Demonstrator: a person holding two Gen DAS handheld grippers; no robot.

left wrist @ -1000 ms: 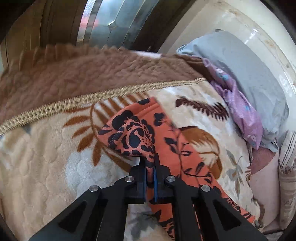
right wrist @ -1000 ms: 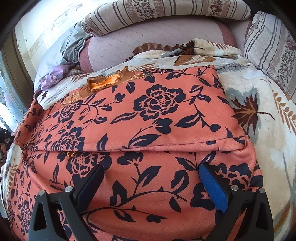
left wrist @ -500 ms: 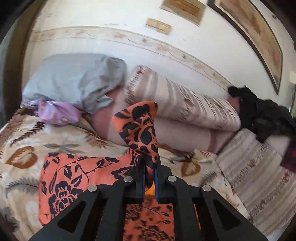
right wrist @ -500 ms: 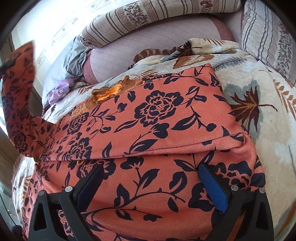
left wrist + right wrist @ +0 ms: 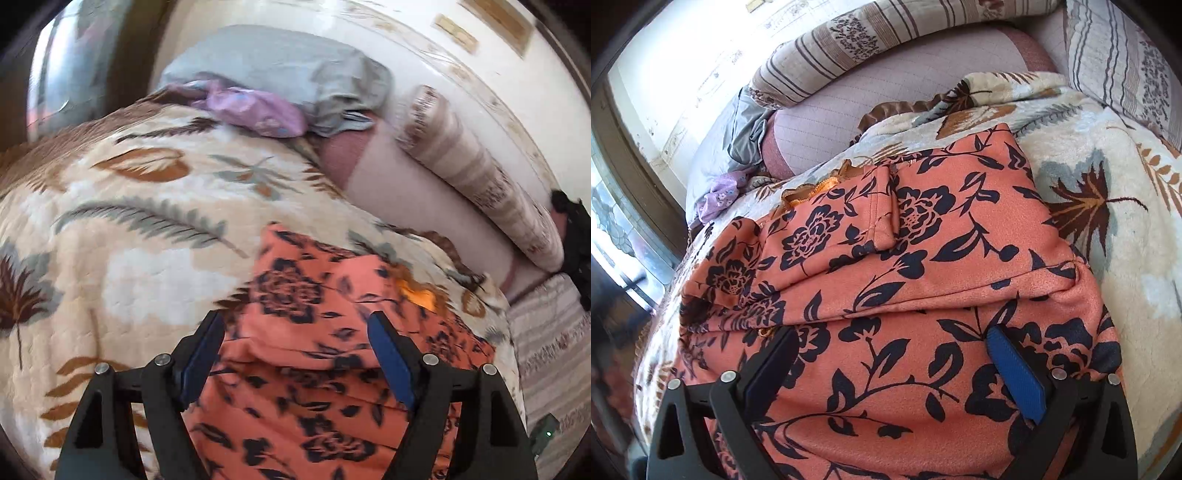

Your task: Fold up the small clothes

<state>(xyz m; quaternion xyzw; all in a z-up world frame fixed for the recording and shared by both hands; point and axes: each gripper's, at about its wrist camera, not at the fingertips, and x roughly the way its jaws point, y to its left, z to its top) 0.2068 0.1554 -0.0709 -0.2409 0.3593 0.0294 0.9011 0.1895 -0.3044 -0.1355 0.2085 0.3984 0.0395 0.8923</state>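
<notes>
In the left wrist view, the left tongs [image 5: 295, 354] stand wide apart; they have just been opening, and nothing is pressed between the blue pads [image 5: 393, 363]. The picture is a little blurred. Below and beyond the tongs lies the orange garment [image 5: 306, 332] with dark flowers, spread on the leaf-pattern blanket [image 5: 147, 229] of the bed. A sleeve of the garment is laid over its body, and a bright orange trim [image 5: 417, 295] shows at its far right edge. Farther back, a purple cloth [image 5: 255, 110] lies in front of a grey pillow [image 5: 280, 70], touching it. To the right a striped bolster [image 5: 476, 177] runs along the white wall [image 5: 480, 81], and something black [image 5: 576, 240] sits at the right edge.

In the right wrist view, the right tongs [image 5: 890, 373] are also apart, with the garment [image 5: 923, 266] lying under them; the pads do not press on the cloth. The sleeve [image 5: 827, 240] is folded across the upper left part of the garment, its cuff end near the middle. The orange trim [image 5: 812, 190] peeks out at the far edge, beside the sleeve. The blanket [image 5: 1115, 229] shows to the right of the garment, with a brown leaf print near it. Behind are the bolster [image 5: 871, 48], a striped pillow [image 5: 1126, 62] at the right, and the grey pillow [image 5: 716, 147] and purple cloth [image 5: 720, 195] at the left.
</notes>
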